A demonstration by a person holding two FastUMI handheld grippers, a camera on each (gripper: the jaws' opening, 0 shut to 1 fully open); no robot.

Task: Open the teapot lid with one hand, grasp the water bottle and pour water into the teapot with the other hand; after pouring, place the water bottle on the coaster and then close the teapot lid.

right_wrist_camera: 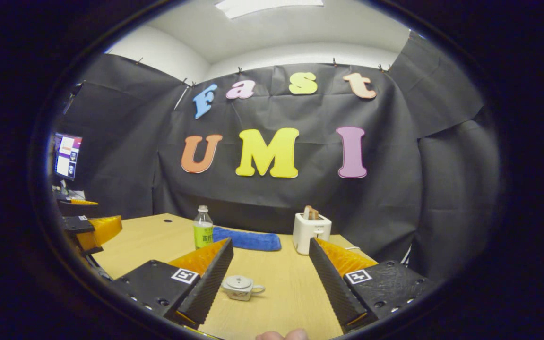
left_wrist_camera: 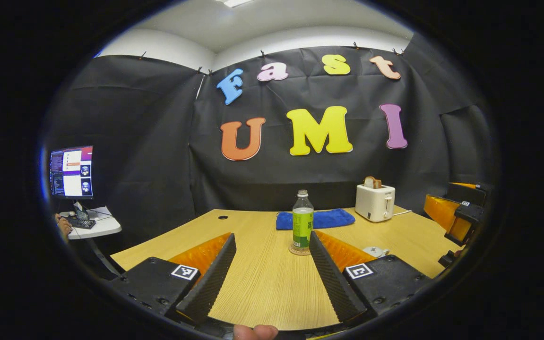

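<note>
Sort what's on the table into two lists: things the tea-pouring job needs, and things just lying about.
Needed for the job:
- water bottle, standing on the coaster
- teapot, lid on

Just lying about:
- toaster with bread in it
- blue cloth behind the bottle
- monitor and keyboard on the side desk

You've got a matt wood-grain table (left_wrist_camera: 262, 278), a clear glossy plastic bottle (left_wrist_camera: 303, 219), a fuzzy blue cloth (left_wrist_camera: 328, 218), a smooth white plastic toaster (left_wrist_camera: 375, 202) and a glossy ceramic-looking teapot (right_wrist_camera: 238, 287).
</note>
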